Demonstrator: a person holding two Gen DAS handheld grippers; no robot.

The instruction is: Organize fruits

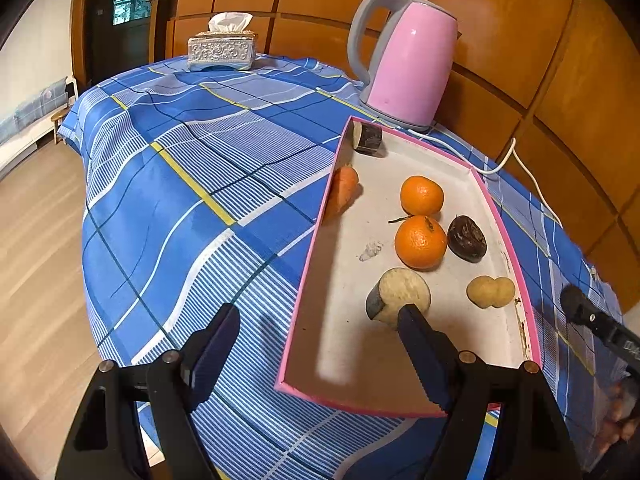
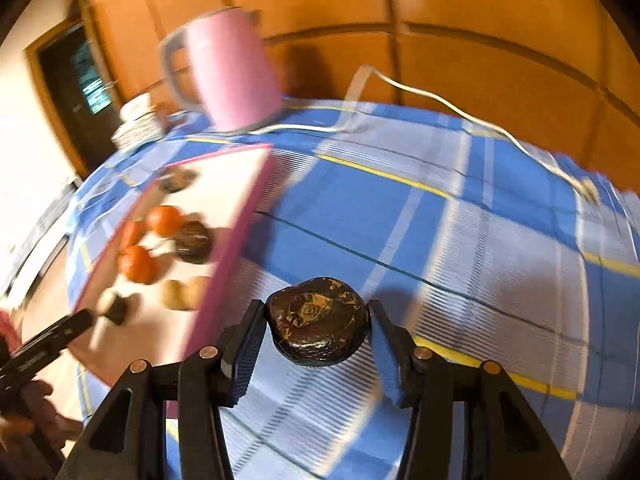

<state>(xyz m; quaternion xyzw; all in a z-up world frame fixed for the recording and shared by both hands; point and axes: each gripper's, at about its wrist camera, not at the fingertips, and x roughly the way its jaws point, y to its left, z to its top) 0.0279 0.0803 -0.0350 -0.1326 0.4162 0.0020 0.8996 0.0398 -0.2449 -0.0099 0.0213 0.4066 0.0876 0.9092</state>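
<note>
while our right gripper clamps the dark fruit, we're mid-carry twd the pink tray. left gripper gapes wide, empty, straddling the tray edge. next: lift over rim, let go inside.

A cloth-covered worktop carries a shallow tray on its right side in the left wrist view. Behind the tray stands a kettle, its cord trailing along the far edge to the right. A tissue box sits at the far left corner. In the tray, a cut piece lies in the far corner, a carrot against the left wall, two oranges touching in the middle, a dark fruit just right of them, a potato nearer, and another cut piece to its left. Right of the tray, above the cloth, a second dark fruit sits between the right gripper fingers.
</note>
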